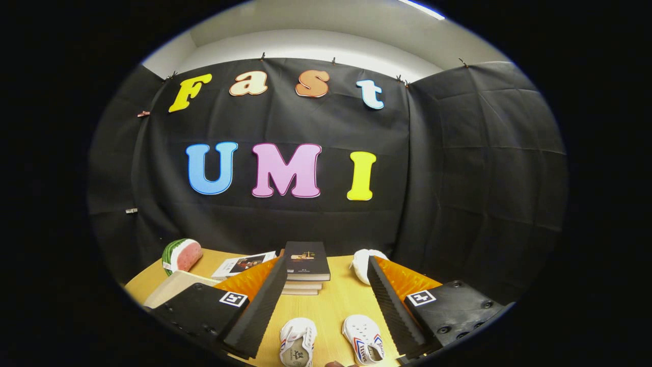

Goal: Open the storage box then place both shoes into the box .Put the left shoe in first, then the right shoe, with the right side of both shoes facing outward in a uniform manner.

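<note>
Two small white shoes with red and blue stripes lie side by side on the wooden table, low between my fingers. One shoe is nearer the left finger and the other shoe nearer the right finger; both toes point away from me. My gripper is open wide above them and holds nothing. A pale beige box-like thing sits beyond the left finger, partly hidden by it; I cannot tell whether it is the storage box.
A stack of books with a dark cover on top stands just ahead of the fingertips. A watermelon slice and a magazine lie further left. A white rounded object sits behind the right fingertip. Black cloth walls close the back and right.
</note>
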A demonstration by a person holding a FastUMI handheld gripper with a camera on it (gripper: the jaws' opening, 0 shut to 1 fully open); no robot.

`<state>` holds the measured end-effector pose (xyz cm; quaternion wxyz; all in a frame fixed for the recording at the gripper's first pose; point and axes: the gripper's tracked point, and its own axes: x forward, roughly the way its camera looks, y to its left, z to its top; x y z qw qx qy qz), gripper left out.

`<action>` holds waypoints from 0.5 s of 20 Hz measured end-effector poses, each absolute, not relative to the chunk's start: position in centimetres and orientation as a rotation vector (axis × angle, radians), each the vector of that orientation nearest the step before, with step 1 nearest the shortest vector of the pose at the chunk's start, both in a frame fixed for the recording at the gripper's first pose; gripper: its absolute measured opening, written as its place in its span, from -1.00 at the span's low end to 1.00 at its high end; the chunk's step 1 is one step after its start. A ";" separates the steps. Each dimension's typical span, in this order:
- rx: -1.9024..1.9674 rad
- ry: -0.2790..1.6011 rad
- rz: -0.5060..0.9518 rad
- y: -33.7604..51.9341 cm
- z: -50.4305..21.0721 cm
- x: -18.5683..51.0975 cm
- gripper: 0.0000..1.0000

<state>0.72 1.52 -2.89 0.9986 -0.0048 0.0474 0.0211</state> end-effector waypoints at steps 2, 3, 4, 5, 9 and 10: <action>-0.001 0.133 0.081 2.5 -3.9 0.7 0.94; 0.002 0.154 0.106 3.1 -4.4 0.6 0.94; 0.001 0.175 0.122 3.4 -4.9 0.7 0.95; 0.001 0.191 0.134 3.6 -5.4 0.7 0.95; 0.070 0.289 0.212 5.2 -7.6 0.4 0.95; 0.096 0.319 0.236 5.8 -8.2 0.2 0.95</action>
